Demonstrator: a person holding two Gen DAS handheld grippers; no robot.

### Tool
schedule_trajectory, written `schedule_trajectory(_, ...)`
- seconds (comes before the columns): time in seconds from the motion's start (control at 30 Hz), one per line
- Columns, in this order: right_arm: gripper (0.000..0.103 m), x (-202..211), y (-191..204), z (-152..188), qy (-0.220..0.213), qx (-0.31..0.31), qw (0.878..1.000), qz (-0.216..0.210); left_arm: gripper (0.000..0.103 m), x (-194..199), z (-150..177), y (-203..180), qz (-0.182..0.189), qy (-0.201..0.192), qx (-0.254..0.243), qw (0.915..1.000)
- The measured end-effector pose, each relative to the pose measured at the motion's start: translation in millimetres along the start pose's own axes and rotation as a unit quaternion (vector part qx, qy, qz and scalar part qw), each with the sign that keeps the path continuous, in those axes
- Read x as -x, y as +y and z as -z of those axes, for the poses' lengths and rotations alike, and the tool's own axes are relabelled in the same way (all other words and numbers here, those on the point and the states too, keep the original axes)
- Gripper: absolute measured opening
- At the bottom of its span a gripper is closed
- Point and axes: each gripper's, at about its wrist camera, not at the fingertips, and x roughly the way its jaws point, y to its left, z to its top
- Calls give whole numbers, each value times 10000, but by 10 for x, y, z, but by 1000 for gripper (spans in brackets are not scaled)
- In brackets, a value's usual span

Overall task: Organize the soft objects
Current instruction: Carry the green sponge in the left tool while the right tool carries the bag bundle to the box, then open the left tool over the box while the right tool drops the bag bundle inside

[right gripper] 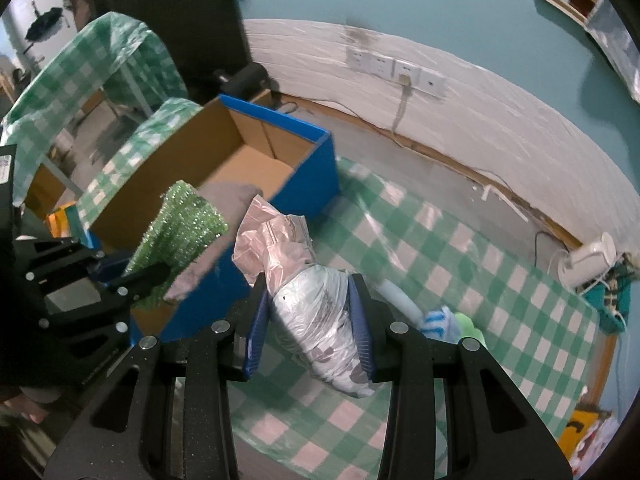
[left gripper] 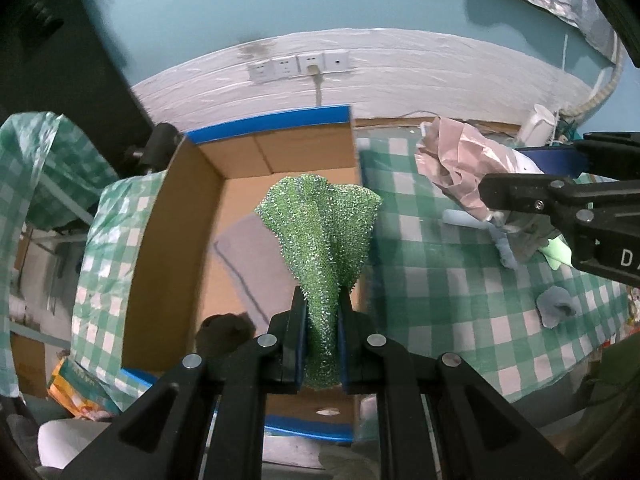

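Left wrist view: left gripper (left gripper: 322, 320) clamps green cloth (left gripper: 320, 224) mid-frame over box (left gripper: 176, 208); right gripper (right gripper: 312, 320) grips bag (right gripper: 316, 312); next, likely release.

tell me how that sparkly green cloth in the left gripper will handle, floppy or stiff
Probably floppy: the green cloth fans and folds past the left gripper. Likely light, since a thin pinch carries it. Its bristly glitter surface should resist slipping.

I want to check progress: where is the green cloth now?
The green cloth hangs from the shut left gripper, over the open box.
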Motion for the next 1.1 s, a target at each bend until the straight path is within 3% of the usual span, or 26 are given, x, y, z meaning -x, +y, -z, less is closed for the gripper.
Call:
schedule_trajectory(0.5, 37, -192, 690, -382, 37, 485, 9984, -280, 12, -62, 165, 631, -237, 108, 570, 9980)
schedule_trajectory(1.1, 40, -640, 1148, -626, 354, 508, 9964, -579, 16, -216, 320, 1091, -455, 357, 1126, 9920)
